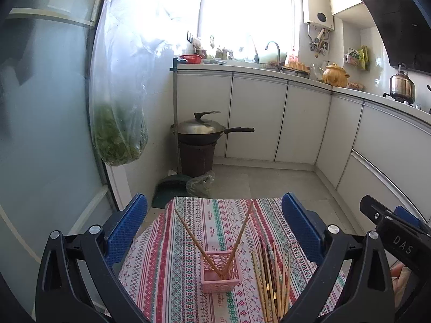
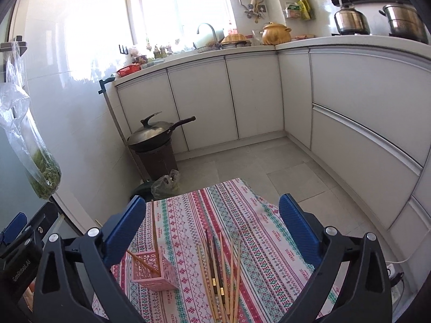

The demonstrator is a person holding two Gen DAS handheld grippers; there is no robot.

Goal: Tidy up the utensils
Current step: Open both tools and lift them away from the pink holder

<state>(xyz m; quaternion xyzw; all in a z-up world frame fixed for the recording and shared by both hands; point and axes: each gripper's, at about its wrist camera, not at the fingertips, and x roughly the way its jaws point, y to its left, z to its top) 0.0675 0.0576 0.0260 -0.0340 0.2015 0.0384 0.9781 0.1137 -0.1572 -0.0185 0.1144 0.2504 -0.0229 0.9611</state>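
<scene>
While hovering above the cloth (image 1: 172,255), both grippers standing released, jaws wide apart, grasping nothing.

Landmark: pink holder (image 1: 220,271).

- Holder: sitting upright on the cloth, near its middle; in the right view (image 2: 154,273) showing just beside the left finger (image 2: 122,231) of the right gripper (image 2: 212,231).
- Two chopsticks (image 1: 243,231) in the holder: leaning apart in a V, tips meeting at the bottom, upper ends sticking out well above the rim.
- Loose chopsticks (image 1: 270,277): lying flat on the cloth just right of the holder, bundled roughly parallel, not touching it; mostly pale wood, at least two dark ones with gold bands showing in the right view (image 2: 218,269).
- Left gripper (image 1: 214,226): framing the holder between its blue pads, above and apart from it.
- Right gripper: framing the loose chopsticks, apart from them; its body appearing right of the holder at the edge of the left view.
- Wok (image 1: 200,129): sitting lidded on a brown bin, far beyond the holder, on the floor by the cabinets.
- Bag of greens (image 1: 118,140): hanging far left of the holder.
- Clay pot (image 2: 276,33): sitting on the counter, far behind the holder.
</scene>
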